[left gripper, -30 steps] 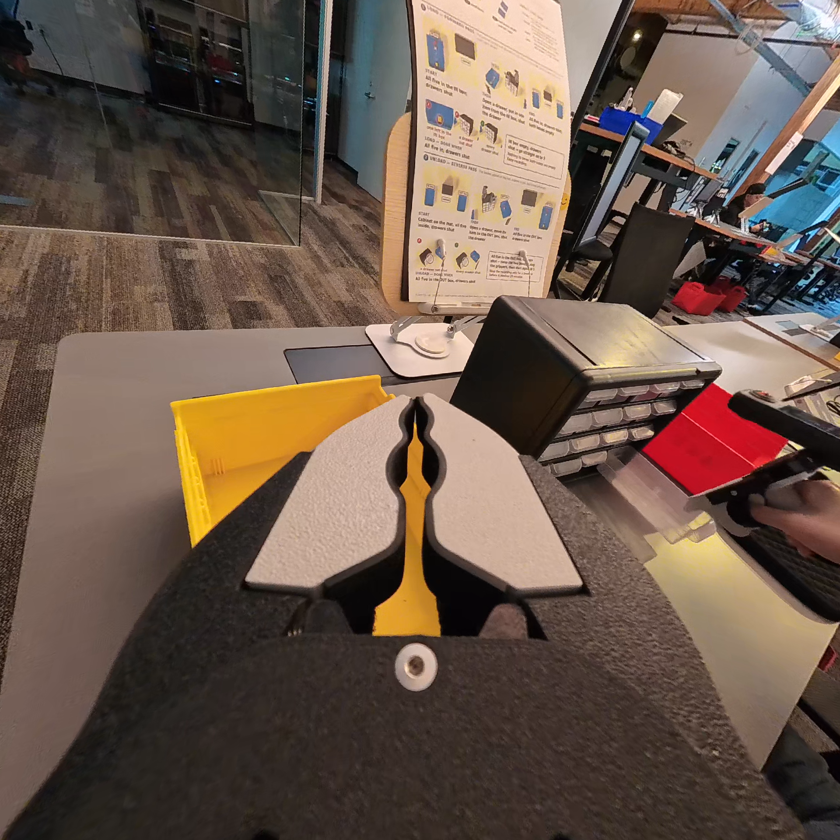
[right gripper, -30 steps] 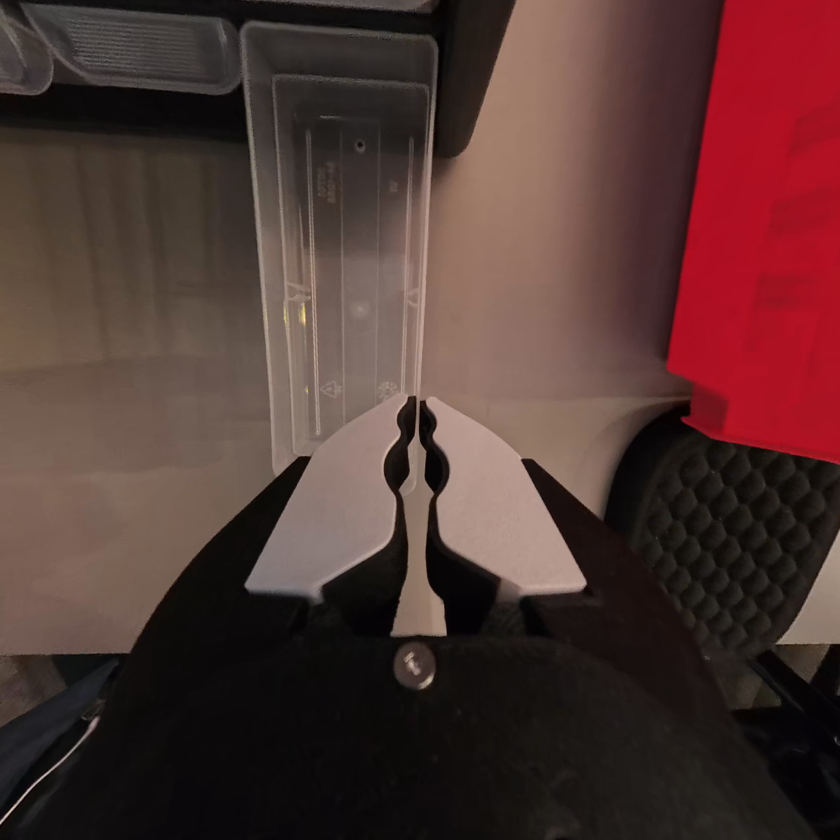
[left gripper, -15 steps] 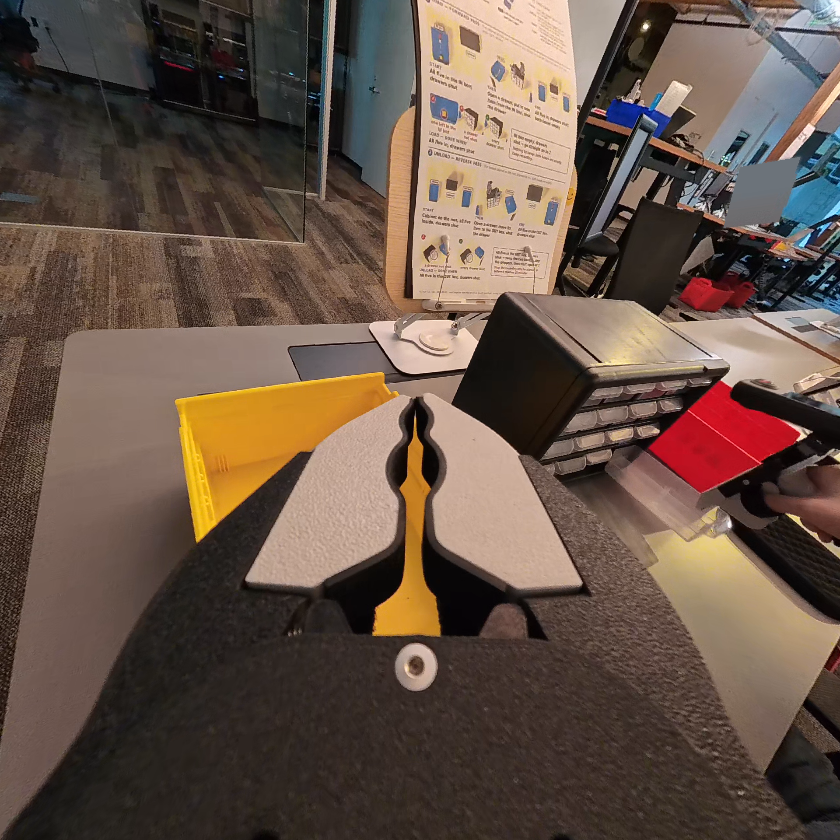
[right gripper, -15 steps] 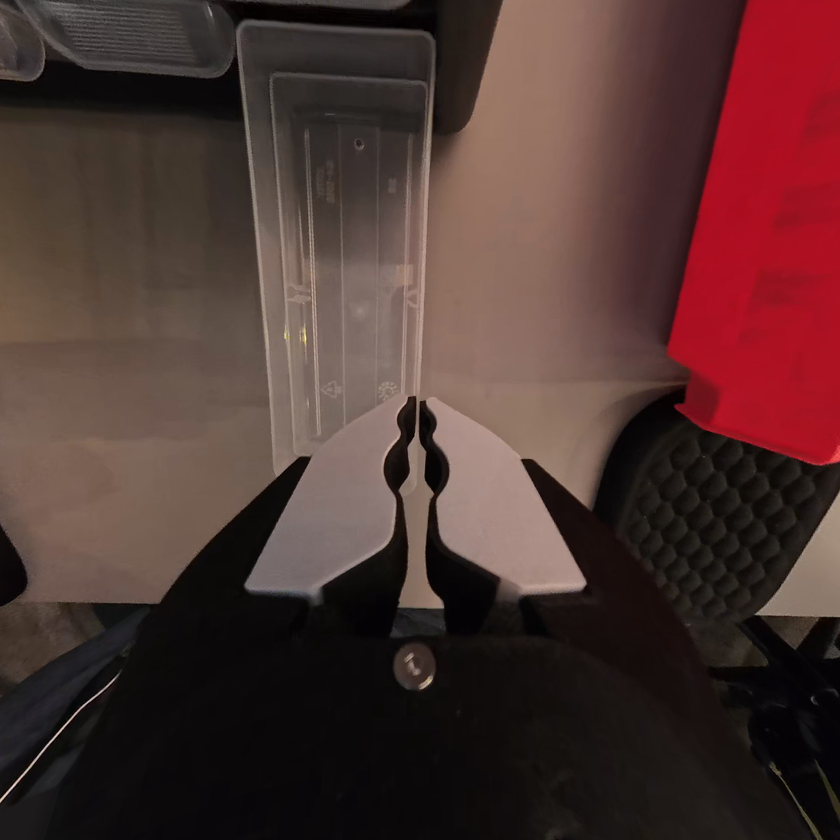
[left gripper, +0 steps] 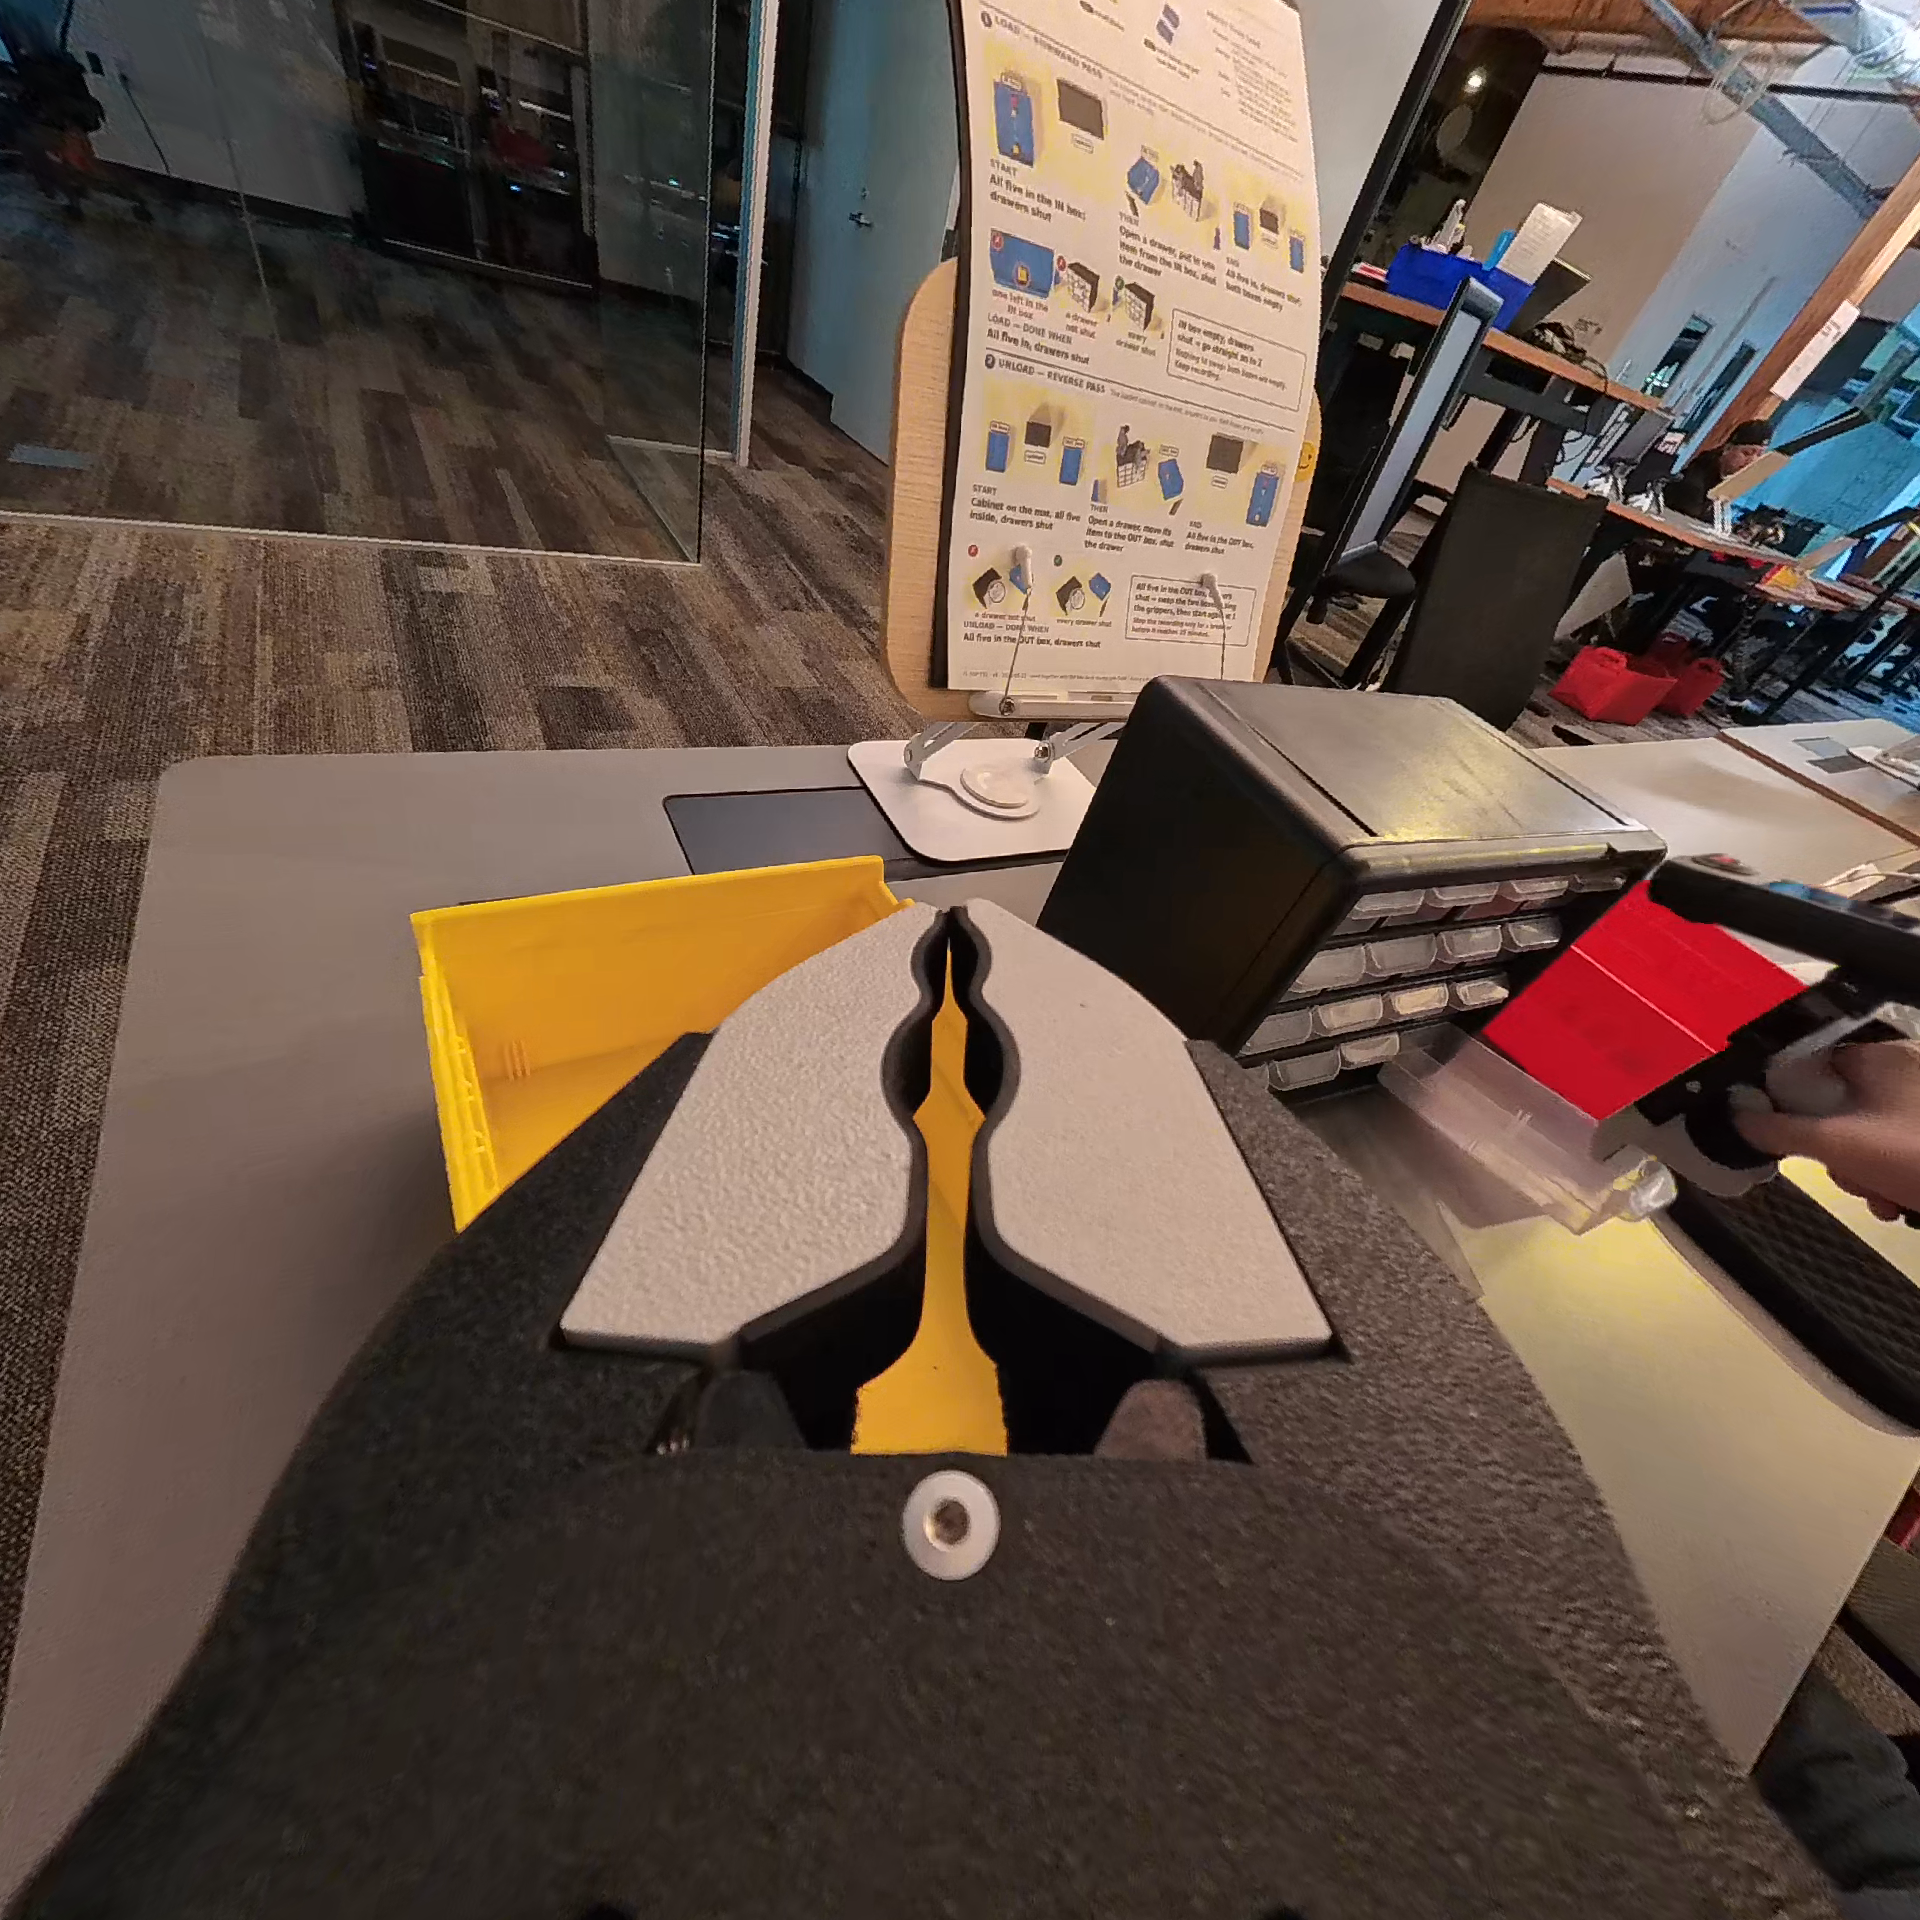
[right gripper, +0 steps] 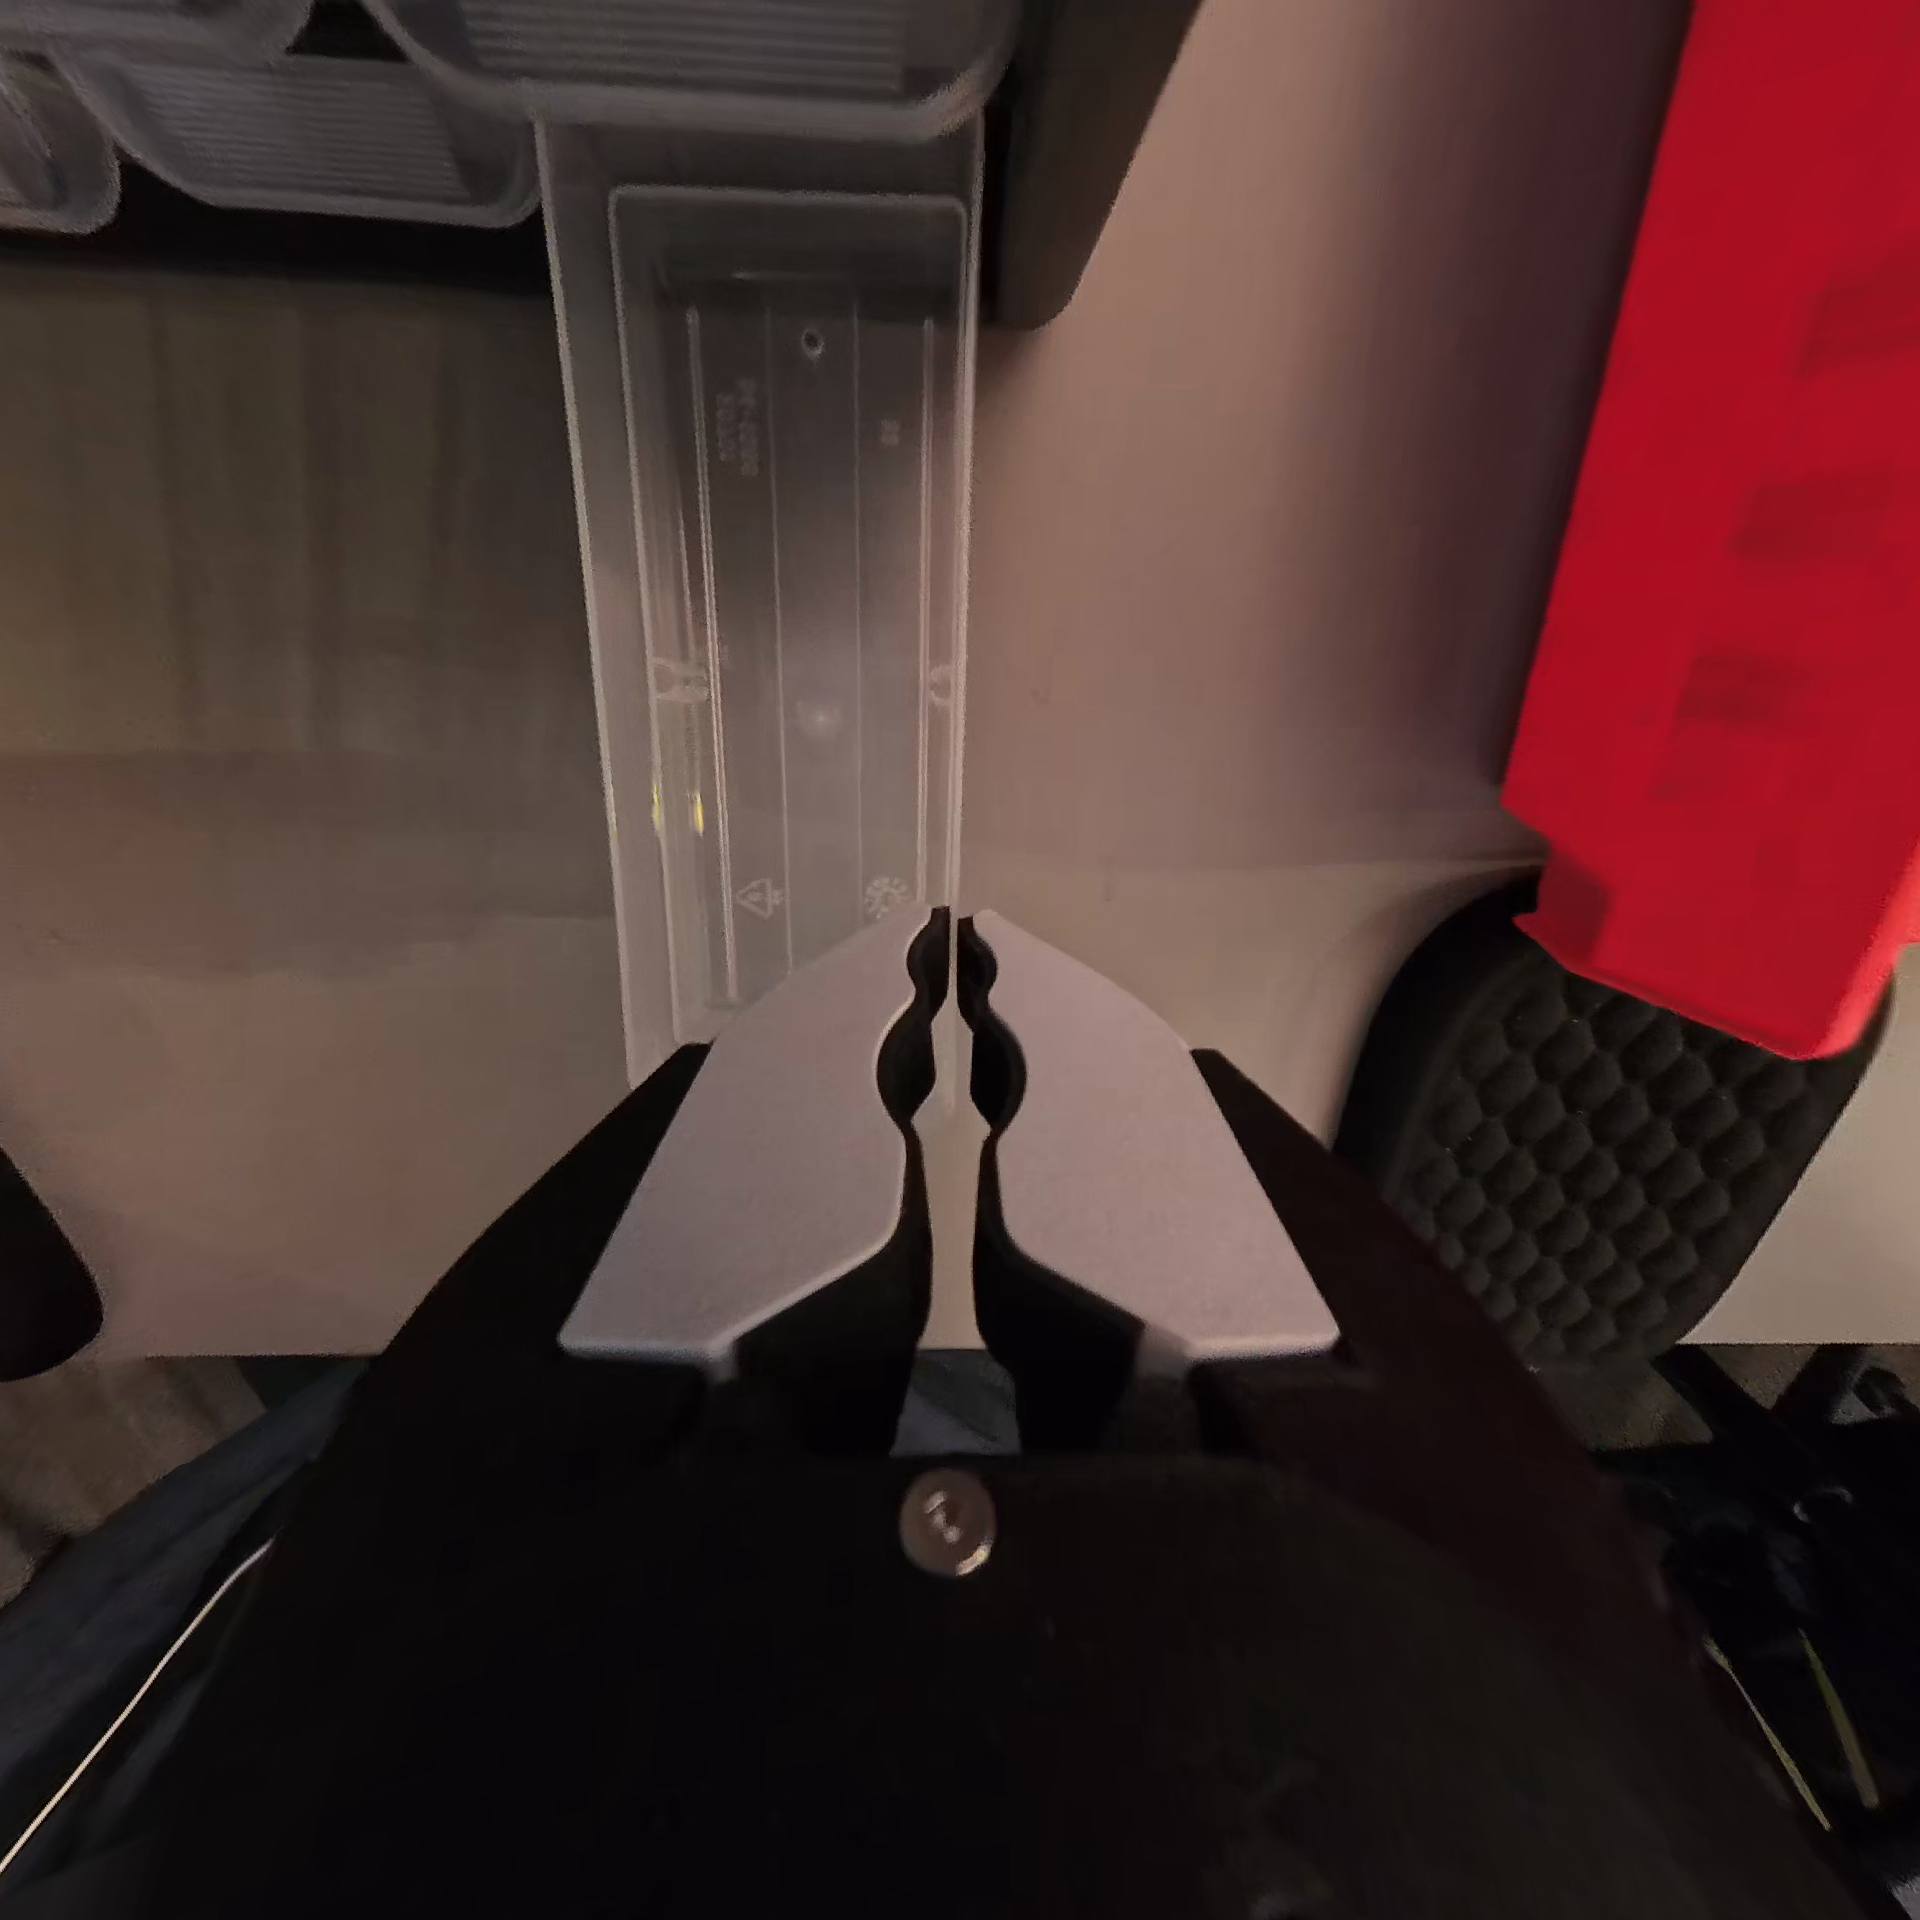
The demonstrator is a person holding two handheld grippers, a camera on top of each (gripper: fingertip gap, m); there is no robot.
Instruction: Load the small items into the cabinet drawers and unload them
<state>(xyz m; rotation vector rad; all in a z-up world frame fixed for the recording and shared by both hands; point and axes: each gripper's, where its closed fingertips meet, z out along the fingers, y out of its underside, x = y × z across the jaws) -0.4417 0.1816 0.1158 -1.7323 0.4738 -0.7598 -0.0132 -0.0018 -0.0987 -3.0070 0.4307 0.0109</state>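
The black cabinet (left gripper: 1351, 810) of small clear drawers stands on the grey table (left gripper: 260, 987). One clear drawer (right gripper: 800, 582) from the bottom row is pulled far out and looks empty; it also shows in the left wrist view (left gripper: 1507, 1132). My right gripper (right gripper: 953, 920) is shut on the drawer's front right corner. My left gripper (left gripper: 951, 920) is shut and empty, held above the yellow bin (left gripper: 623, 966). The visible part of that bin is empty. No small items show.
A red bin (right gripper: 1745, 468) sits right of the drawer, partly on a black honeycomb mat (right gripper: 1579, 1143). An instruction board (left gripper: 1122, 343) on a white stand (left gripper: 966, 800) is behind the cabinet. The table's front edge runs just under my right gripper. My right fingertips sit around 50 cm from my left ones.
My right gripper has moved slightly toward the cabinet with the drawer, so a little less of the drawer sticks out. My left gripper has barely moved.
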